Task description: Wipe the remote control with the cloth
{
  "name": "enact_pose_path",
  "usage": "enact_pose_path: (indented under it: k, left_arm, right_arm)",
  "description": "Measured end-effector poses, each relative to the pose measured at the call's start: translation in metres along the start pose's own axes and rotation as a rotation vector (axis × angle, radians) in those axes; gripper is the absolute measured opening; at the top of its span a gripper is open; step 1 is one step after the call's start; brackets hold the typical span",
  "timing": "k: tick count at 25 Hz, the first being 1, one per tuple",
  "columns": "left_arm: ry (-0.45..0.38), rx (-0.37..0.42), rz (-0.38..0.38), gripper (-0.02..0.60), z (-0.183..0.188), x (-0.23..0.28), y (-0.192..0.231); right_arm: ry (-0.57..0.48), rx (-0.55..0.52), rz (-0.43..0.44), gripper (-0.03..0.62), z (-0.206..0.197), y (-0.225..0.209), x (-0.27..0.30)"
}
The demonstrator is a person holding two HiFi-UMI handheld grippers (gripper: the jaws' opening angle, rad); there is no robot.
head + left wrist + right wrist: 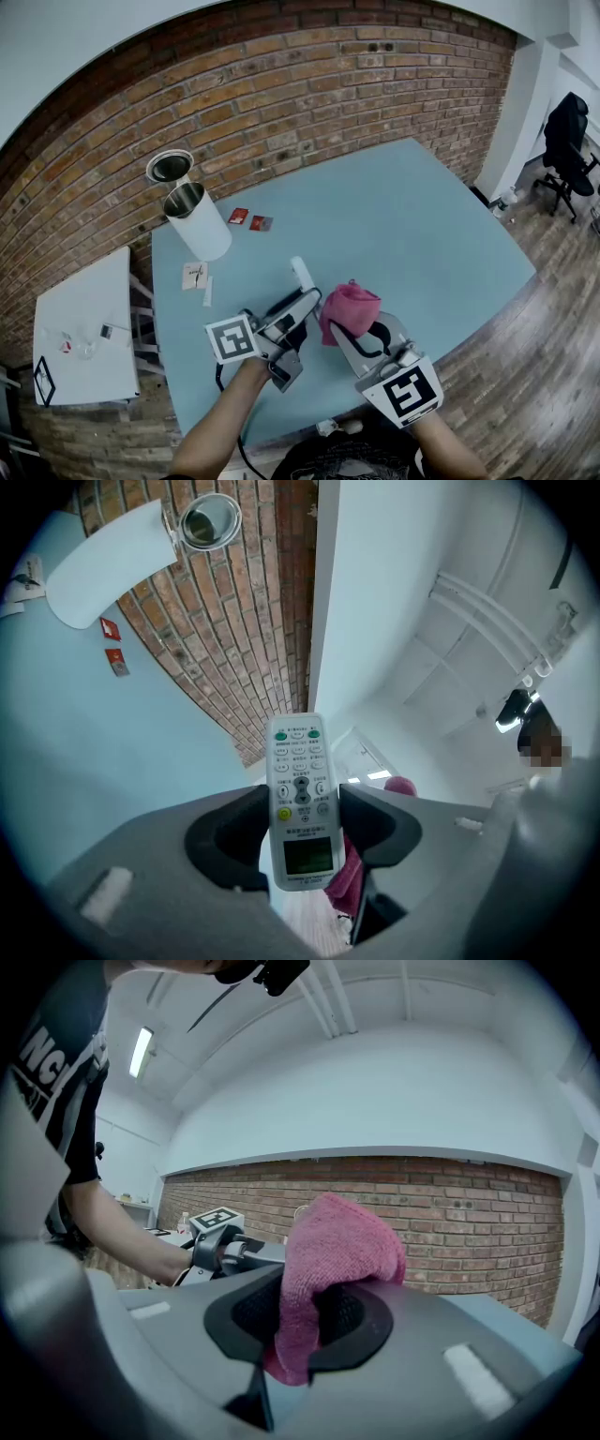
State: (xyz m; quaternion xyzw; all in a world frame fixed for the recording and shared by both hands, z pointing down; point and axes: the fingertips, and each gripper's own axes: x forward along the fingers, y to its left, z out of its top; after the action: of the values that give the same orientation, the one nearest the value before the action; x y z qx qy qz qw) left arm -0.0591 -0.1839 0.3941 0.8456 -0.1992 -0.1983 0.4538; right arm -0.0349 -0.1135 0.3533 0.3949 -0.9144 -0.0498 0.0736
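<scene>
My left gripper [302, 825] is shut on a white remote control [300, 799], its buttons and small screen facing the camera. In the head view the remote [302, 274] sticks out past the left gripper [302, 314] above the blue table [403, 225]. A pink cloth [328, 1260] is pinched in my right gripper [298, 1321], bunched up above the jaws. From the head view the cloth [350, 311] hangs in the right gripper [349, 339] just right of the remote, close beside it. The pink cloth [349, 874] also shows behind the remote in the left gripper view.
A white cylinder container [199, 220] stands at the table's back left with a metal lid or tin [170, 166] behind it. Two small red packets [249, 219] and a paper slip [195, 275] lie nearby. A white side table [84, 328] stands left; a brick wall [309, 84] is behind.
</scene>
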Motion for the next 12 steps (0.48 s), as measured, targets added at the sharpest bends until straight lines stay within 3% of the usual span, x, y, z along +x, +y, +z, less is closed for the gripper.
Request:
enact_pose_path:
  k: [7, 12]
  left_arm:
    - [0.044, 0.027, -0.008, 0.238, -0.007, 0.001, 0.0]
    - [0.116, 0.144, 0.046, 0.238, -0.012, -0.002, 0.008]
  right_arm:
    - [-0.008, -0.005, -0.005, 0.066, 0.003, -0.002, 0.002]
    - [-0.047, 0.01, -0.018, 0.066, 0.014, -0.008, 0.002]
